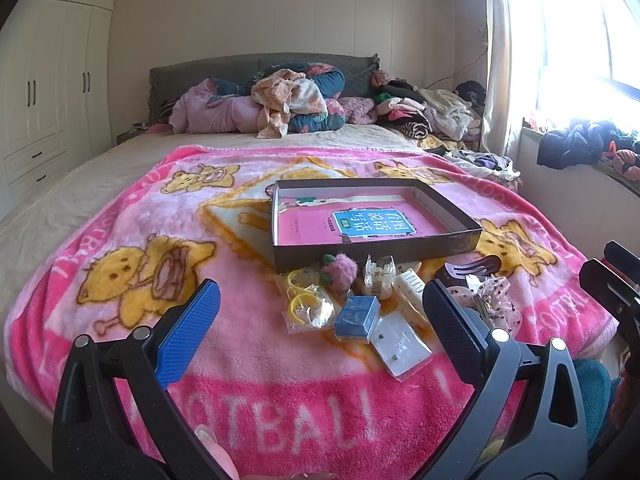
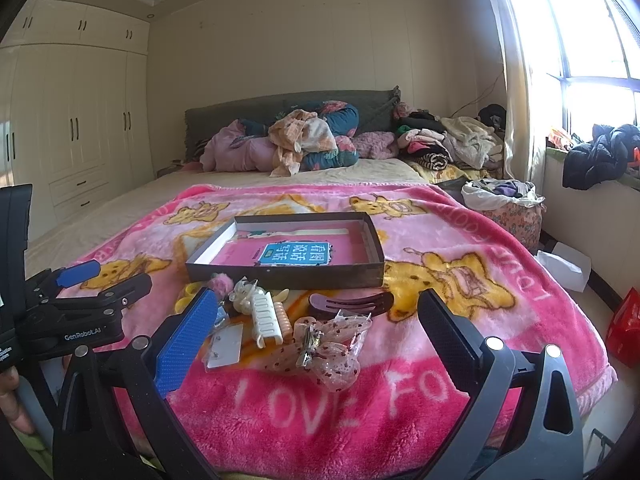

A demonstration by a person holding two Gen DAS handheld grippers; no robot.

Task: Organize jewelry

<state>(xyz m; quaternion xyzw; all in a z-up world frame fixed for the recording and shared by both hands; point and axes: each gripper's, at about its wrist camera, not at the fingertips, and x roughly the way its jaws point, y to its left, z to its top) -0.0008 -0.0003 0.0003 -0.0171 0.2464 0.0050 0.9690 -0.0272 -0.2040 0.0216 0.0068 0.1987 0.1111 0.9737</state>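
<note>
My left gripper (image 1: 320, 312) is held low and level, its two fingers spread wide apart with nothing between them. The blue pad (image 1: 188, 334) on the left finger faces inward toward the dark pad on the opposite finger (image 1: 452, 328). My fingertip (image 1: 212, 448) shows at the bottom edge, beneath the handle.

My right gripper (image 2: 316, 324) is likewise wide open and empty, fingers pointing forward, blue pad (image 2: 186, 340) on the left side, black finger (image 2: 448, 336) on the right. From the right wrist view, the left gripper's body sits just to the left, slightly ahead, and part of my hand (image 2: 12, 400) grips at the left edge.
</note>
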